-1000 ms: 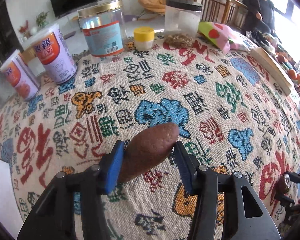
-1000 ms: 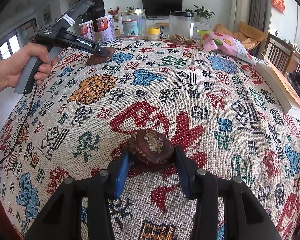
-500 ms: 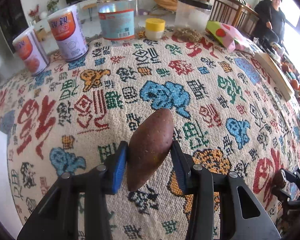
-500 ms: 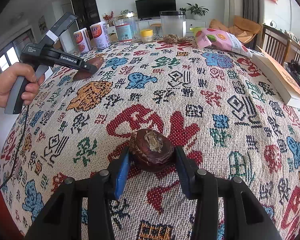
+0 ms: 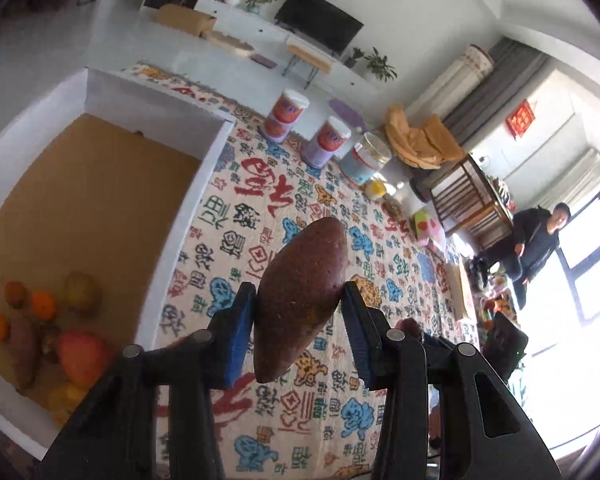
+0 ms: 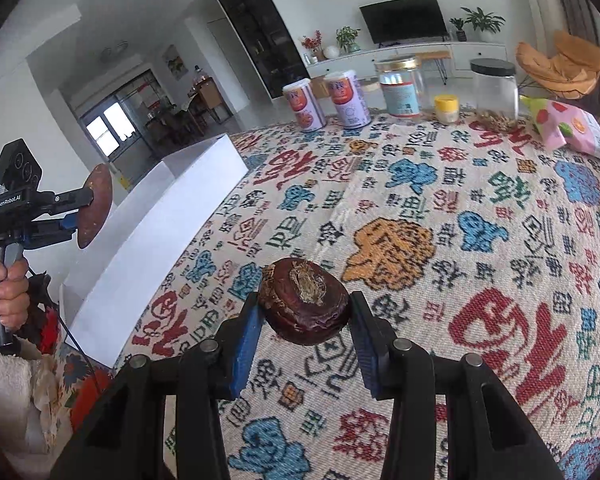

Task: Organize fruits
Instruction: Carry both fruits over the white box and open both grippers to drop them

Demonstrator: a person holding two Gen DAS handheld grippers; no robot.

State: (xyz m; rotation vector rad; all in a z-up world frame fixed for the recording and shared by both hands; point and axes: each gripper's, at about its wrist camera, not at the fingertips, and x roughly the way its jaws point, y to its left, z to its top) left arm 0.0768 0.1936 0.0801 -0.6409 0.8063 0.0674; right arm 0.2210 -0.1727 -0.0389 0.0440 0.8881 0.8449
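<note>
My left gripper (image 5: pixel 300 320) is shut on a brown sweet potato (image 5: pixel 300 296) and holds it high above the patterned tablecloth, beside a white box (image 5: pixel 188 216) with a brown floor. It also shows in the right wrist view (image 6: pixel 86 210), far left. The box holds several fruits, among them oranges (image 5: pixel 44 306), a red apple (image 5: pixel 82 356) and another sweet potato (image 5: pixel 22 348). My right gripper (image 6: pixel 304 326) is shut on a dark red round fruit (image 6: pixel 304 306) and holds it just above the cloth.
Two purple cans (image 6: pixel 328 98), a gold-lidded jar (image 6: pixel 400 86), a yellow-lidded pot (image 6: pixel 446 108) and a black-lidded jar (image 6: pixel 494 88) stand at the table's far edge. A pink snack bag (image 6: pixel 572 128) lies far right. The white box's wall (image 6: pixel 160 232) runs along the left.
My left gripper has lifted the sweet potato high and swung left towards the white box. My right gripper has lifted its fruit and moved left; the box now shows.
</note>
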